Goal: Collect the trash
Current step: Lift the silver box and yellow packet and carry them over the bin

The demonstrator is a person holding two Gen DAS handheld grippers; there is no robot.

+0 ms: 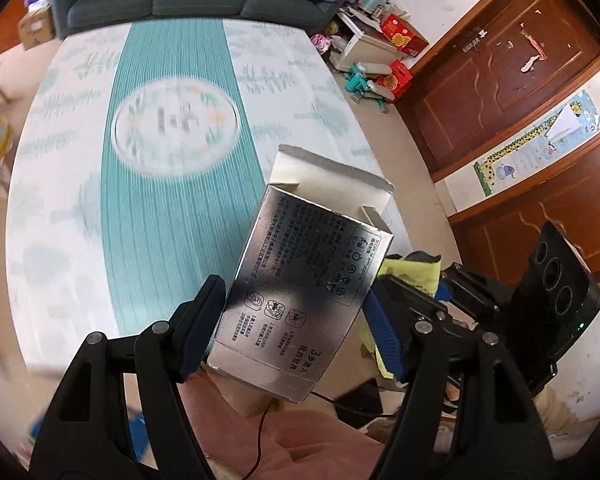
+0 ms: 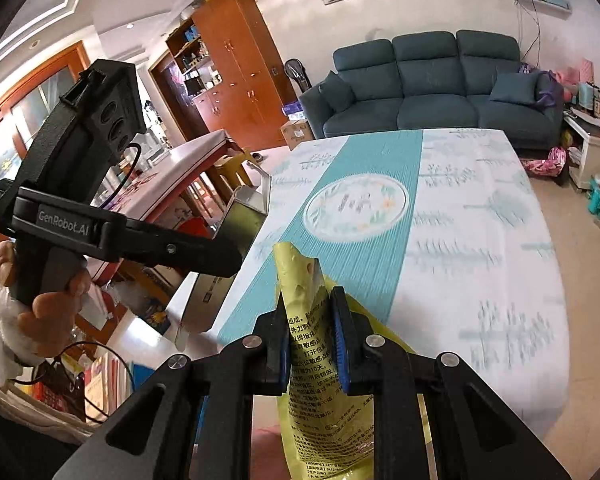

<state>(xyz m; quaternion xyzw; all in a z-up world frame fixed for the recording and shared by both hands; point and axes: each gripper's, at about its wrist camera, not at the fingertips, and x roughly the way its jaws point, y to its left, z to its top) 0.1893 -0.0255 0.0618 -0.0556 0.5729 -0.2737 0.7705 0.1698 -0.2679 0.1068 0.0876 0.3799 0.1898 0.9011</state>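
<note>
Silver box (image 1: 300,280) — between left fingers (image 1: 204,320)

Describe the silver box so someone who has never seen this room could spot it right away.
Find the long table with the teal striped runner. At its near edge the left claw clamps a shiny silver cardboard box. Unlike the yellow printed wrapper nearby, it is mirror-like with an open top flap.

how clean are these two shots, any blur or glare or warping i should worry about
Left wrist view: the tablecloth is smeared by motion blur, while the silver box in the left tool stays sharp but carries glare. Right wrist view: the yellow packet is crisp, the cloth streaks at right. Both views bend straight edges, with dark corners.
</note>
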